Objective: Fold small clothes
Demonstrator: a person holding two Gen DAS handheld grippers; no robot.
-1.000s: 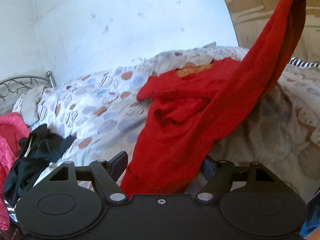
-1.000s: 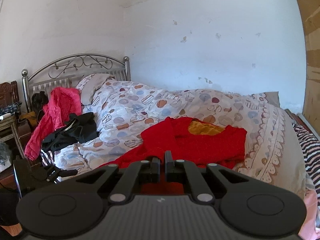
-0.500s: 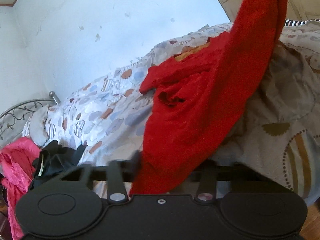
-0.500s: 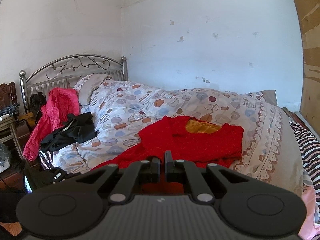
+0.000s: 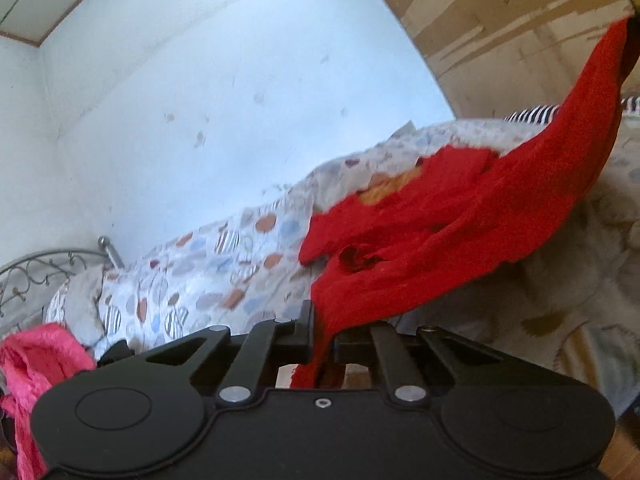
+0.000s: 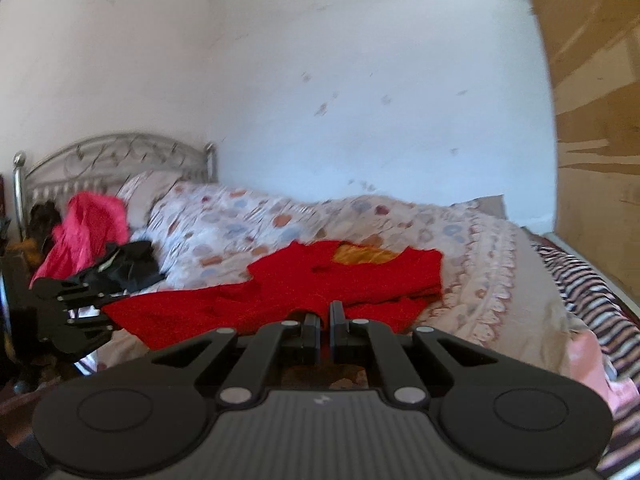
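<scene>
The red garment is soft cloth with a fuzzy, matt look. The quilt under it is smooth printed cloth with spots. At the left of the frame, the headboard is shiny grey metal. The left gripper is black matt plastic with small shiny metal pins. The wall looks matt and chipped.

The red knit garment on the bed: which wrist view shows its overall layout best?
The right wrist view: the red knit garment lies spread across the patterned duvet, orange inner lining visible. The left wrist view shows it close and stretched, one edge pinched in the left hand-held gripper, another rising to the upper right.
</scene>
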